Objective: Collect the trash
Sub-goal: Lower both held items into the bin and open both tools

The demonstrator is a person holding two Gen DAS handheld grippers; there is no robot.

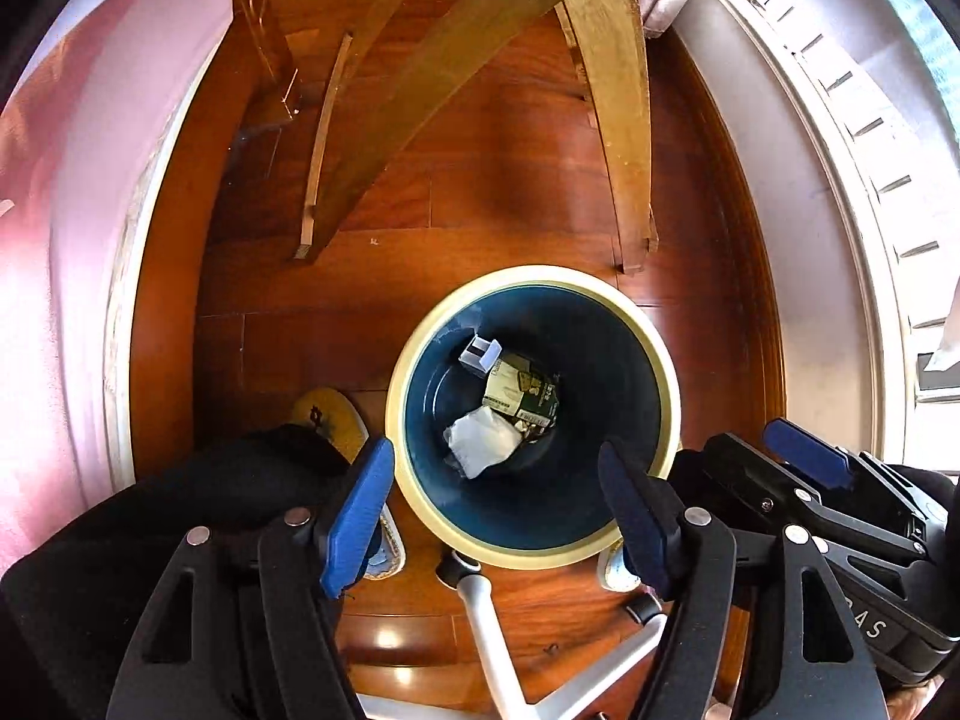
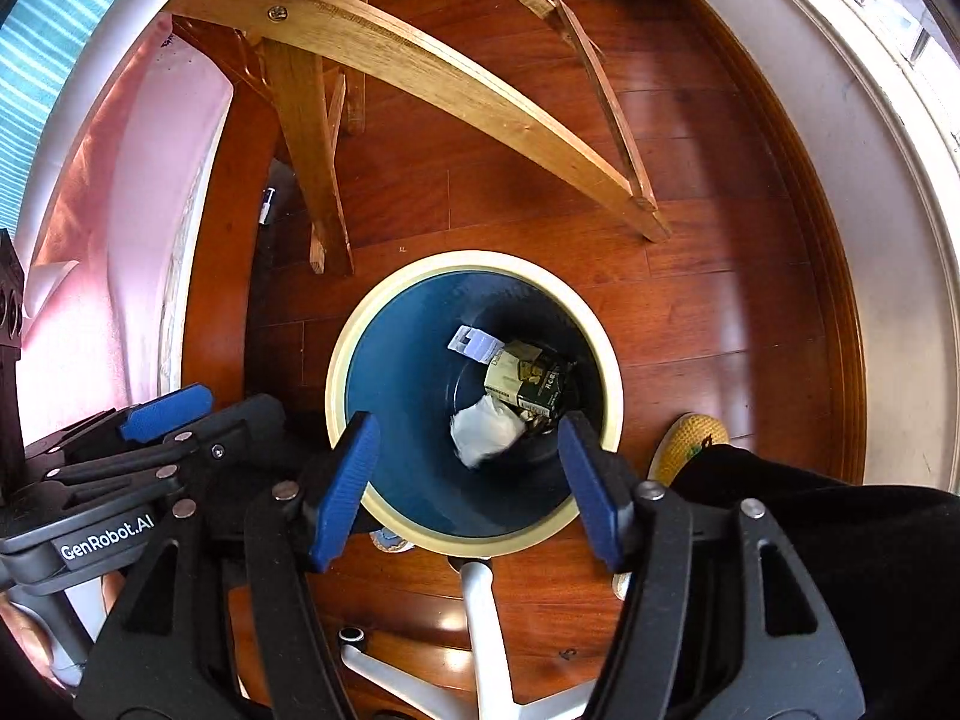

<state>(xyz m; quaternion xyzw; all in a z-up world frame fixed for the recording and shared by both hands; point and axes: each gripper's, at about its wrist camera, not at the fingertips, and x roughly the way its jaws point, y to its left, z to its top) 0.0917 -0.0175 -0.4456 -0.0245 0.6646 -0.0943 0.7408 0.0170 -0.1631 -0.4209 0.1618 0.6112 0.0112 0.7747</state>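
Now, with the left gripper [image 1: 498, 516] and right gripper [image 2: 468, 483] both spread empty above the blue wastebasket [image 2: 384, 360], where the crumpled tissue [image 2: 486, 432] and carton [image 2: 528, 384] lie, lifting straight up seems wisest.

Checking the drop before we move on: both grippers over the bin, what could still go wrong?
1. The grippers sit close: the right gripper shows beside the left gripper, so they might knock together when pulling away.
2. Chair legs and a slipper crowd the bin; a bump could tip it, spilling the tissue and carton.
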